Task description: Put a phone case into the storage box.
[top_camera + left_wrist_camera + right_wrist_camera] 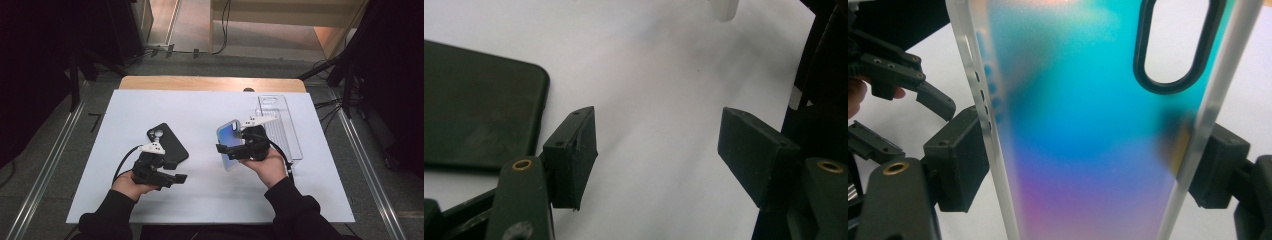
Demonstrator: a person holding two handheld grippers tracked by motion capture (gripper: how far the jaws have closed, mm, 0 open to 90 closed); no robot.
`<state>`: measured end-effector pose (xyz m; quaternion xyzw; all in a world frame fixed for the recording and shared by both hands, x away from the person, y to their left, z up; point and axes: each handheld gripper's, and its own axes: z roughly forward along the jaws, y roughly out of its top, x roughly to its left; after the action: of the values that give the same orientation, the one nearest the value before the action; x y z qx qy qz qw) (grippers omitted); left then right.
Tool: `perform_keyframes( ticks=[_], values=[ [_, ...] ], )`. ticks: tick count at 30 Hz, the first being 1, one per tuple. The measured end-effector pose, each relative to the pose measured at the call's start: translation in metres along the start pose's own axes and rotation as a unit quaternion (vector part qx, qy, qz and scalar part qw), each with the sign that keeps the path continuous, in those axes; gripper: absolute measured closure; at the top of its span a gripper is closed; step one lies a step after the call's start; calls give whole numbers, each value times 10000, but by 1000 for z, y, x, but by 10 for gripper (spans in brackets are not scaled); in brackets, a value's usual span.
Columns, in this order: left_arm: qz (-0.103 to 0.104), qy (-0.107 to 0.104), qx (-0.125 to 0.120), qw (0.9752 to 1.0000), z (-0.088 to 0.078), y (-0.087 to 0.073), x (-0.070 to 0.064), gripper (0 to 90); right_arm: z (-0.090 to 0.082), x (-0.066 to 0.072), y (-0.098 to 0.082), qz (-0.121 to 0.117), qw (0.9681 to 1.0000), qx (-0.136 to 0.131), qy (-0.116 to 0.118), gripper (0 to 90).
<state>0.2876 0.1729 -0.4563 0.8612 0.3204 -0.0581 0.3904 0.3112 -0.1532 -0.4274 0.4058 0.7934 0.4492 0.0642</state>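
Clamping an iridescent phone case [1088, 150], the right tongs [1088, 170] hold it upright.

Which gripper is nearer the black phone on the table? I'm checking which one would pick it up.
Left. The left gripper hangs open just beside the black phone, not touching. The right gripper is farther off, clamped on the iridescent case.

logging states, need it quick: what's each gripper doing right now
left gripper: open, nothing between the jaws, black case lying beside it
right gripper: shut on the iridescent case, pressing its two long edges
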Motion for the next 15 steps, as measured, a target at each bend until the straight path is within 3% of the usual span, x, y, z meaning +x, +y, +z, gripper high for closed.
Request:
perform_keyframes(
  ticks=[5,9,15],
  values=[
    [-93,63,-61,9999,-5,-4,3,321,-11,-6,4,2,10000,-45,-5,163],
    [-292,130,-95,9994,-6,-3,5,320,-21,-11,9,87,9999,-101,-78,163],
    [-298,189,-72,9994,-7,-4,6,320,-37,-22,15,235,9992,-215,-248,163]
  ],
)
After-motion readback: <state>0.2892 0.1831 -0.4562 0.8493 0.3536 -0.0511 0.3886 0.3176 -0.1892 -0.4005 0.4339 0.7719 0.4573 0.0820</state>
